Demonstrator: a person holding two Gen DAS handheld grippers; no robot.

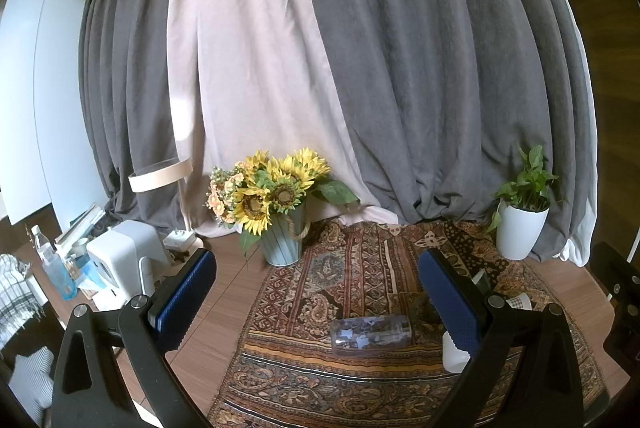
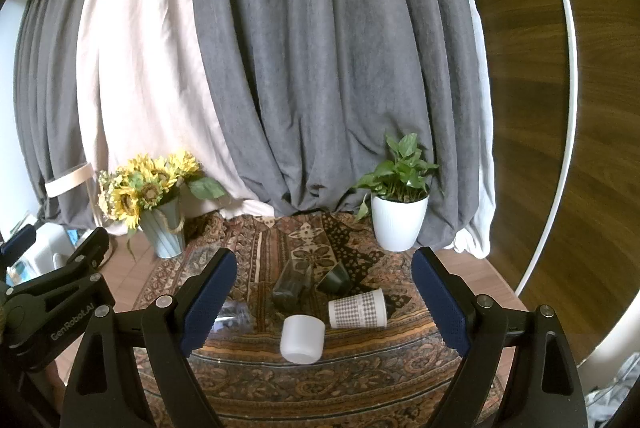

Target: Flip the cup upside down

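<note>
Fingers wide on both — left gripper, right gripper; clear cup at six o'clock, white cup half-hidden.

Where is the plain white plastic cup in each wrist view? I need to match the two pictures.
Left wrist: plain white plastic cup at lower right, mostly hidden behind the left gripper's right finger.
Right wrist: lower centre, in full view on the patterned cloth.
Shared landmark: sunflower bouquet in the grey-green pot.
</note>
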